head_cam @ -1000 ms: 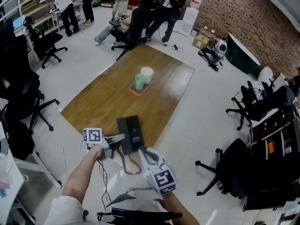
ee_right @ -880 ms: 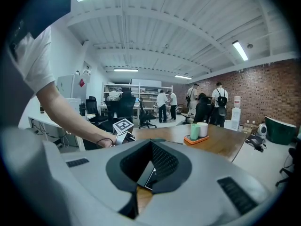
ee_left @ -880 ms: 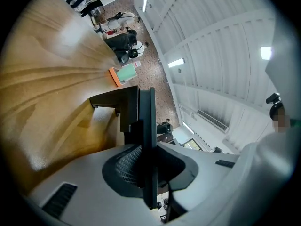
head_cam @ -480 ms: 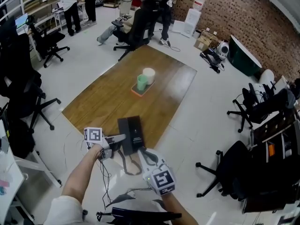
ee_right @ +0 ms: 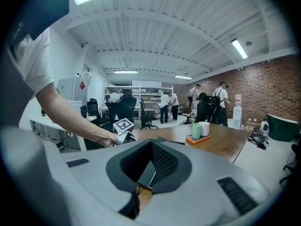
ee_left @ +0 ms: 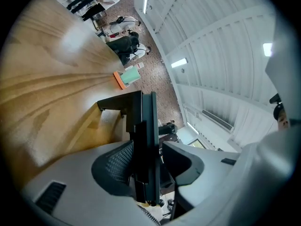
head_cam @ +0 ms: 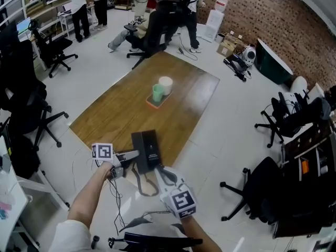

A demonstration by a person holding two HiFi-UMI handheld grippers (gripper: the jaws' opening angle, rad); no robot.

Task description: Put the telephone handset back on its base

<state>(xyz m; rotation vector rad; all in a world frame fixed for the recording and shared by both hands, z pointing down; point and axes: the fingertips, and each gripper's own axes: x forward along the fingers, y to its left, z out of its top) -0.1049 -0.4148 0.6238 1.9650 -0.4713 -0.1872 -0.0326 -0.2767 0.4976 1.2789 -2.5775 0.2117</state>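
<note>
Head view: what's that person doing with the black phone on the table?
A person holds a claw in each hand. The left claw reaches round the black telephone at the near edge of the wooden table; its jaws have just been opening, and one pad stands off it. The right claw waits shut beside it.

Bright even overhead light, fisheye-warped edges

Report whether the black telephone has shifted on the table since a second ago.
No. The black telephone sits at the same near edge of the wooden table.
</note>
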